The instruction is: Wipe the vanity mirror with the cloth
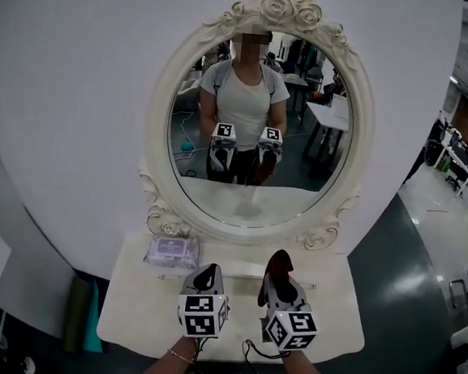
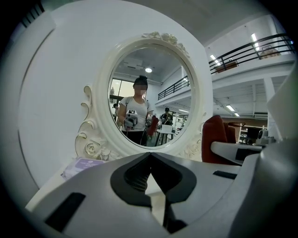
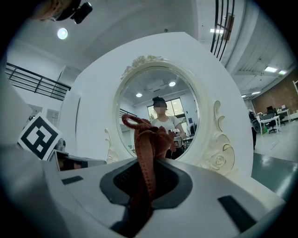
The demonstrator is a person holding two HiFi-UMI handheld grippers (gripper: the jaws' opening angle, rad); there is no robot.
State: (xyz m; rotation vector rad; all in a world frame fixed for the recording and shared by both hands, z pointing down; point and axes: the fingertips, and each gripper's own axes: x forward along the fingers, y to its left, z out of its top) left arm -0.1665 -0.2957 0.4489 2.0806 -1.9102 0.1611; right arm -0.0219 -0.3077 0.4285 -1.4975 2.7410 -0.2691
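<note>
Fingers of the right gripper pinch the one rust-red cloth. It stands bunched above their tips, low centre in the head view, beneath the single oval vanity mirror. Of the two grippers, the left gripper has its tips pressed together with nothing between them. One lavender packet lies on the white vanity top, at the mirror's lower left.

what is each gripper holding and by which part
Right gripper: shut on the reddish-brown cloth, pinched by a bunched fold, the rest sticking up past its tips. Left gripper: shut, empty.
</note>
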